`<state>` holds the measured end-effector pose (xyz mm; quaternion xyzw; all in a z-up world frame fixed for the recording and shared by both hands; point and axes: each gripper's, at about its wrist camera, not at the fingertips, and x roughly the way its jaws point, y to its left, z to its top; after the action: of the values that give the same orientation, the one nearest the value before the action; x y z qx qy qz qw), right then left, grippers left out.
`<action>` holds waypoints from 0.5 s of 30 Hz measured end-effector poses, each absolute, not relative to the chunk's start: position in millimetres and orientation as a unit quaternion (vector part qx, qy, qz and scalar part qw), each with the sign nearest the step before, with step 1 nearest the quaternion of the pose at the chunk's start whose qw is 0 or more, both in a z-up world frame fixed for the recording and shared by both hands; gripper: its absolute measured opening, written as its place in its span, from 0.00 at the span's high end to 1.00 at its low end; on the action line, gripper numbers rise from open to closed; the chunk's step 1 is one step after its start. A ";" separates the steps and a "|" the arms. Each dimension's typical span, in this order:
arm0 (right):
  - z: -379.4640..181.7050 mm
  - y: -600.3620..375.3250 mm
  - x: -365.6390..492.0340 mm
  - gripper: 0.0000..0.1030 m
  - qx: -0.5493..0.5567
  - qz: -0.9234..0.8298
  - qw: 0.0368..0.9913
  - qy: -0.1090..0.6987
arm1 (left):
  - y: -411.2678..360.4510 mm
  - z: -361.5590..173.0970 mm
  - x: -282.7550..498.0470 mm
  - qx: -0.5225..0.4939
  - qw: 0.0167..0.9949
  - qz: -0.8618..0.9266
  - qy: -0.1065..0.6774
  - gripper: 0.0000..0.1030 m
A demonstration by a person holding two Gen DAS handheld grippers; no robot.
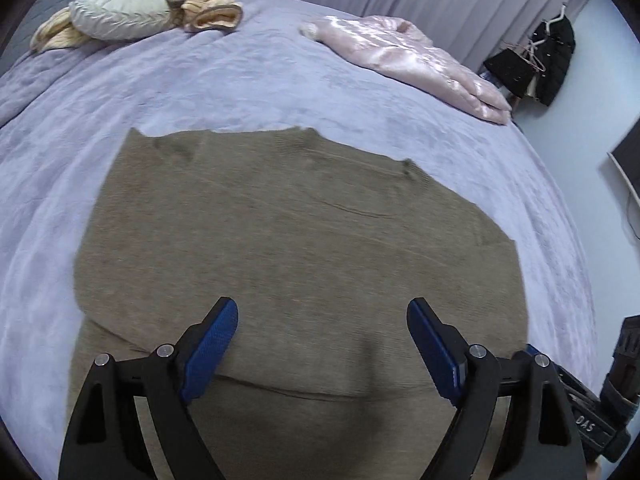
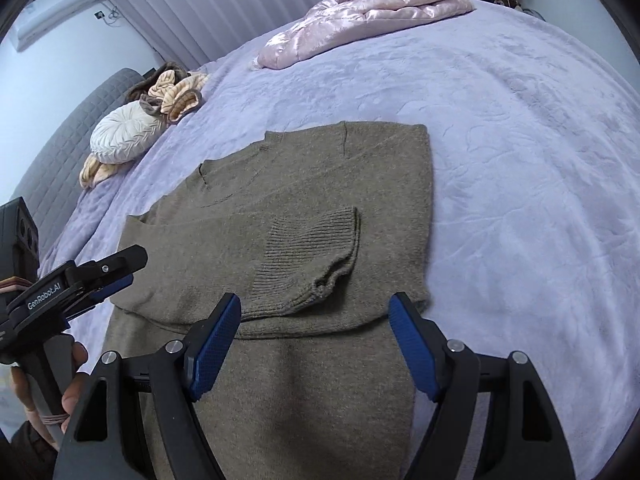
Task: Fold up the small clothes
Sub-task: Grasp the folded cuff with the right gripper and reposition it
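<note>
A brown knit sweater (image 1: 296, 232) lies flat on the lilac bedspread (image 1: 240, 80), partly folded. In the right wrist view the sweater (image 2: 248, 216) has a sleeve folded across its body, with the ribbed cuff (image 2: 316, 252) on top. My left gripper (image 1: 322, 312) is open and empty just above the sweater's near part. My right gripper (image 2: 316, 308) is open and empty above the near folded edge. The left gripper also shows at the left of the right wrist view (image 2: 116, 268), at the sweater's left edge.
A pink satin quilt (image 1: 412, 56) lies at the far side of the bed. A round pale cushion (image 1: 120, 4) and a beige plush blanket (image 1: 208, 4) sit at the far left. Dark clothes hang on the wall (image 1: 540, 60) at the right. Curtains stand behind the bed.
</note>
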<state>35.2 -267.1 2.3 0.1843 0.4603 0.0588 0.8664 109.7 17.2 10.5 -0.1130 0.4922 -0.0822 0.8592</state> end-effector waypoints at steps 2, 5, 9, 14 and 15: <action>0.4 -261.1 40.2 0.30 0.177 0.063 0.866 0.463 | 36.9 1.3 115.3 -0.112 0.861 -0.055 0.493 0.16; -2.5 -254.6 48.6 0.36 0.170 0.059 0.865 0.469 | 68.7 -12.7 121.4 -0.128 0.854 -0.028 0.503 0.16; -7.9 -249.9 57.3 0.36 0.179 0.062 0.857 0.479 | 86.6 -32.7 128.0 -0.135 0.844 -0.035 0.518 0.16; -24.7 -248.0 77.4 0.92 0.202 0.054 0.839 0.502 | 98.3 -23.4 126.0 -0.135 0.850 -0.047 0.507 0.16; -18.8 -249.1 76.3 0.92 0.208 0.054 0.845 0.489 | 106.2 -14.1 124.6 -0.147 0.856 -0.049 0.493 0.16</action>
<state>76.3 -249.1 -18.8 0.2079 0.4892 0.0543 0.8453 124.6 106.2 -14.1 -0.1472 0.4935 -0.0487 0.8558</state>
